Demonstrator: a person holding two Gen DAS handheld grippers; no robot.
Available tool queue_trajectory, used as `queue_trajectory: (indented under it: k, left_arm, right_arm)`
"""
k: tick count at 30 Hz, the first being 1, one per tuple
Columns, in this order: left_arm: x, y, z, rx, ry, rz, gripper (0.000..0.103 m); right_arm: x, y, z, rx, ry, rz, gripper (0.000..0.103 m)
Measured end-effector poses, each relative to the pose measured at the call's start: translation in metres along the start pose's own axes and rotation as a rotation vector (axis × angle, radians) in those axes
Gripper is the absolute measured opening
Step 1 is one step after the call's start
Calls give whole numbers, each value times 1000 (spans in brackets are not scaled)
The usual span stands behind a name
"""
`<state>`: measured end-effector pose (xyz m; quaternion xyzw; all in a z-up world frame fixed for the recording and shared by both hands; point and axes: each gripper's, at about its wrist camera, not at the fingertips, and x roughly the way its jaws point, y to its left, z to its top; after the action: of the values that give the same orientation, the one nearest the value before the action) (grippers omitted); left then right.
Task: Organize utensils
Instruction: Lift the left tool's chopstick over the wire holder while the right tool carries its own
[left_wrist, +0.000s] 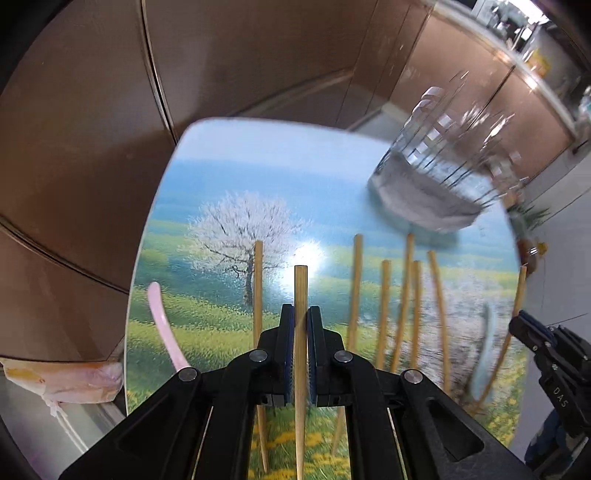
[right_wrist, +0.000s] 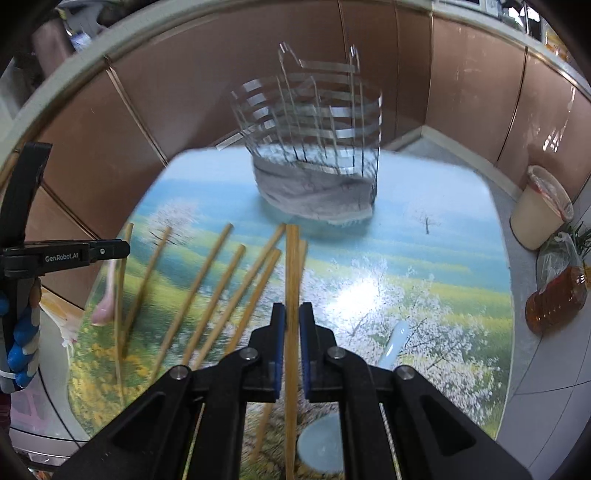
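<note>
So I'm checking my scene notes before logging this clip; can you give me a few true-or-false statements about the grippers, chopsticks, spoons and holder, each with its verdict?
1. The left gripper is shut on a chopstick. True.
2. The right gripper is open with nothing in it. False: it is shut on a chopstick.
3. The wire utensil holder already holds several chopsticks. False: none shows inside it; the loose ones lie on the table.
4. A pink spoon lies near the table's edge. True.
5. A pale blue spoon stands in the holder. False: it lies on the table.
</note>
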<state>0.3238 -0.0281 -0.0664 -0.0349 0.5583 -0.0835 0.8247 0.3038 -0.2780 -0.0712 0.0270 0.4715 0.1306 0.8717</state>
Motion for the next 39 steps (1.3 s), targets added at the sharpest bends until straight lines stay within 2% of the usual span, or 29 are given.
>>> queue_trajectory:
  k: [10,19,23,31,39]
  left_arm:
    - [-111,11,-15,-19,-244,-71,6]
    - [-170,11,-24,-26,-366,-120,6]
    - [-190,7,-20,-28,-396,-145,6]
    - [-232,-15,17,-7,-481,-191,6]
    - [-233,-47,84,17,-540,-216,6]
  right_arm:
    - [-94,40,-7,-40,-216,13,6]
    - [-154,65,-3,-76,-336,-4,6]
    - [-175,71,6,-89,-376,-18,6]
    - [-206,71,56,-104,-461,-61,6]
    - [-202,54,134,-103,-530,-106,6]
